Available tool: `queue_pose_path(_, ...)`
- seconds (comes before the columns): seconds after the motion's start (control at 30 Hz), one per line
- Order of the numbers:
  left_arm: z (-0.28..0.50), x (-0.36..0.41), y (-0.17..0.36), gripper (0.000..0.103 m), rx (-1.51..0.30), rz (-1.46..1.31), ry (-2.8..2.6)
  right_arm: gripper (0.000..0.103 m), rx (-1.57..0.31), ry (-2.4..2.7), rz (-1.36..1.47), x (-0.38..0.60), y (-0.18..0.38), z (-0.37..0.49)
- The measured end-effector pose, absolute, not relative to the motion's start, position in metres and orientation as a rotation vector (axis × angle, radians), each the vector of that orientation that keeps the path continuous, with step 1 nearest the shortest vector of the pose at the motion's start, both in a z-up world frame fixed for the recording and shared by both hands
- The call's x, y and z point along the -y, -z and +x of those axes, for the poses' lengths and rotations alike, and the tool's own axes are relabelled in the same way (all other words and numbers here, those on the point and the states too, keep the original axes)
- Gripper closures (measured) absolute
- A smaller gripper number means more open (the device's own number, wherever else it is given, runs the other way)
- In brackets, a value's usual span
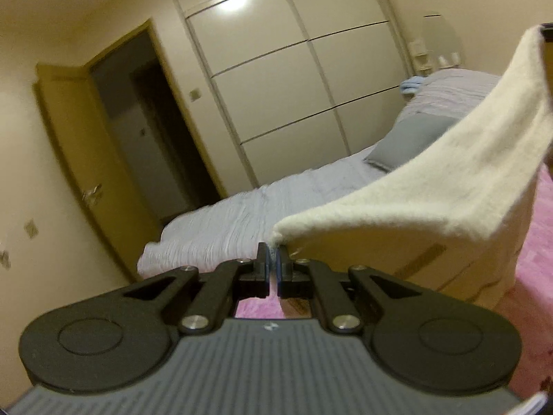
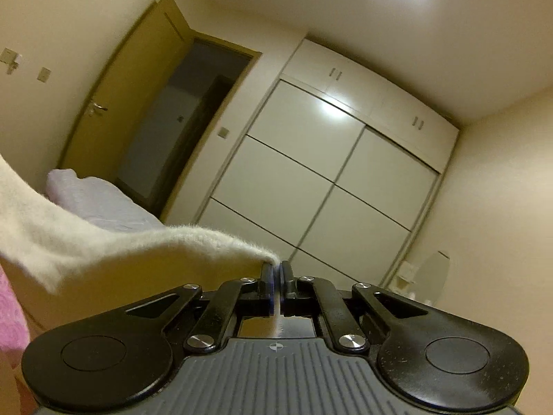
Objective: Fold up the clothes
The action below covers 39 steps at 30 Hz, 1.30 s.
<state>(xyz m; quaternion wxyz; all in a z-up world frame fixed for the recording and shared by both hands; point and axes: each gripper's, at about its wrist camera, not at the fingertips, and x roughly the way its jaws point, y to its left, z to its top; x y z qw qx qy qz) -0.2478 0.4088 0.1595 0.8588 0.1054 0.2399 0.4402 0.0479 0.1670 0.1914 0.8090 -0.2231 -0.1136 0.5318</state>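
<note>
A cream fleecy garment (image 1: 432,173) hangs in the air, stretched between both grippers. My left gripper (image 1: 273,254) is shut on one corner of it, and the cloth runs up and to the right out of that view. In the right wrist view the same garment (image 2: 114,242) comes in from the left, and my right gripper (image 2: 277,269) is shut on its other corner. The garment's lower part droops below the held edge, above a pink cover (image 1: 539,235).
A bed with a pale lilac cover (image 1: 242,221) and a grey pillow (image 1: 408,141) lies ahead. Beyond it stand a white sliding wardrobe (image 2: 311,180) and an open wooden door (image 2: 110,103). A blue folded item (image 1: 411,84) rests at the bed's far end.
</note>
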Motion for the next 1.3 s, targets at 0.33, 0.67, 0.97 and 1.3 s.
queue_pose_path(0.33, -0.231, -0.437, -0.246, 0.099, -0.293, 0.256, -0.868, 0.102, 0.36, -1.096, -0.368, -0.174, -0.237, 0.061)
queue_pose_path(0.67, -0.069, -0.616, -0.133, 0.075, -0.781, 0.0, -0.936, 0.095, -0.489, -1.028, -0.544, -0.33, -0.156, 0.175)
queue_pose_path(0.97, -0.16, -0.546, 0.03, 0.075, -1.097, -0.353, -0.942, 0.071, -0.987, -0.955, -0.59, -0.236, -0.003, 0.176)
queue_pose_path(1.3, -0.174, -0.434, 0.083, 0.073, -1.196, -0.47, -0.813, 0.056, -1.391, -1.218, -0.577, -0.187, 0.114, 0.111)
